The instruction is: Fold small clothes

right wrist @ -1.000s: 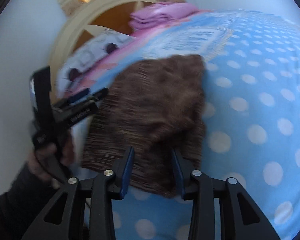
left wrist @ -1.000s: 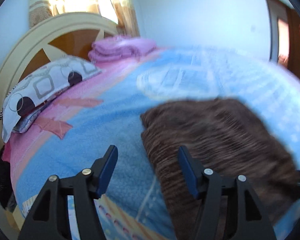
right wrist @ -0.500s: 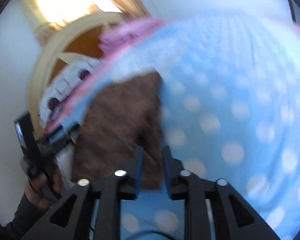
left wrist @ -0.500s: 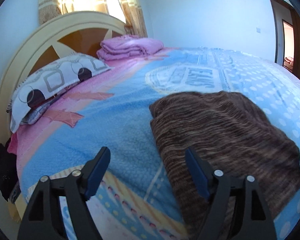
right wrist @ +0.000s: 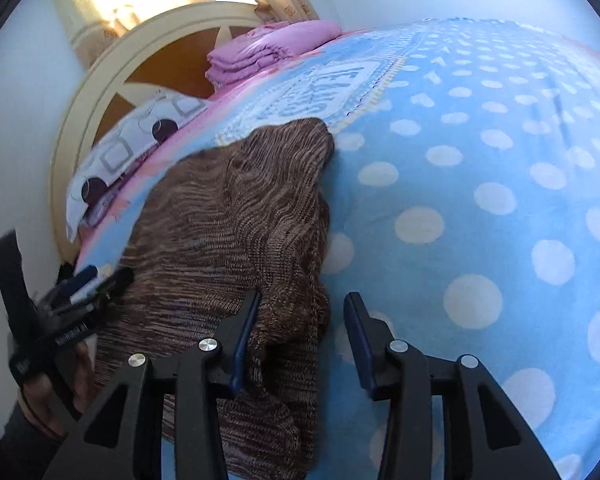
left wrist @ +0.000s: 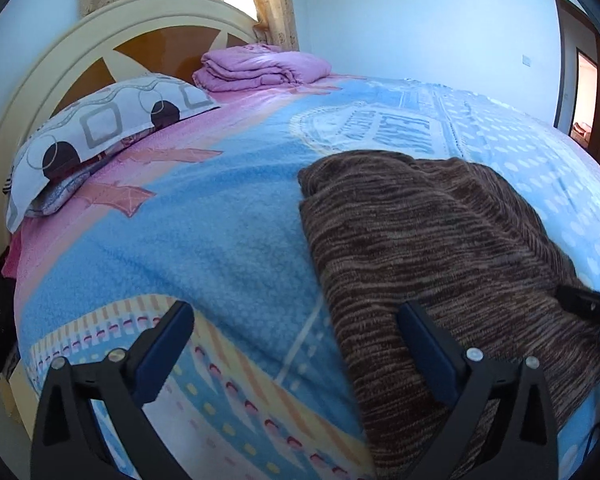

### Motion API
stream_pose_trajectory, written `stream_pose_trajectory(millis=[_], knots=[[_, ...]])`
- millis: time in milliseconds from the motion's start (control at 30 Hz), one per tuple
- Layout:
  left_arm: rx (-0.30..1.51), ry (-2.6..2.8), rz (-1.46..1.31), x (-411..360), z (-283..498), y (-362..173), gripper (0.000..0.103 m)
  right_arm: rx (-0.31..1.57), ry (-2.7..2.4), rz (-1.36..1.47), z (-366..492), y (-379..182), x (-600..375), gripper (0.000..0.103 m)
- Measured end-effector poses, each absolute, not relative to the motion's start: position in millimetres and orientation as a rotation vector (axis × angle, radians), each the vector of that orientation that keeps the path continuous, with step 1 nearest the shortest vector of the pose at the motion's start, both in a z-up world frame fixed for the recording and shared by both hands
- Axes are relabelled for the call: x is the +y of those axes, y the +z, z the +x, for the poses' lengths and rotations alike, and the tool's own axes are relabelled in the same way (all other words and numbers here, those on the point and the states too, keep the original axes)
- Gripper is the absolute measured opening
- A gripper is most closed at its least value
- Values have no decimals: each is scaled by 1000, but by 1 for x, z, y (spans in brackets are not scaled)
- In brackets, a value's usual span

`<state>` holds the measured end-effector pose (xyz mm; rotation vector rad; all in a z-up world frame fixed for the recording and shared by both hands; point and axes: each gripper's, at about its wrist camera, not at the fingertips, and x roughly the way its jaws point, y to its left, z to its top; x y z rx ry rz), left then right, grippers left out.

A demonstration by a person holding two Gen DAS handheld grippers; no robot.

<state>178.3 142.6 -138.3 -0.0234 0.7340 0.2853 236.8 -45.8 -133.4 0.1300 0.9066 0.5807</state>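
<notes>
Though both tools agape, brown knit (left wrist: 440,248) folded.

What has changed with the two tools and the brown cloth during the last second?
The right tool closed almost fully at the near edge of the brown knitted garment half a second ago and has now opened again, letting go. The left tool opened a little wider and holds nothing. The garment stayed folded on the blue blanket; the pillow and the pink folded bedding did not move.
</notes>
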Motion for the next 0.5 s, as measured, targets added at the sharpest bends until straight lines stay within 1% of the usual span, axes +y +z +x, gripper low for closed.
stream_pose_trajectory(millis=[100, 233, 333, 433, 500], knots=[[730, 267, 8, 136, 163, -131, 103, 833, 541, 50, 221, -121, -43, 43], [684, 241, 36, 133, 129, -107, 103, 773, 447, 176, 195, -97, -81, 45], [639, 237, 28, 134, 109, -87, 103, 713, 397, 178, 170, -73, -94, 47], [593, 235, -10, 134, 100, -65, 103, 643, 415, 120, 137, -46, -87, 50], [561, 218, -35, 129, 94, -52, 103, 599, 436, 82, 119, -30, -79, 58]])
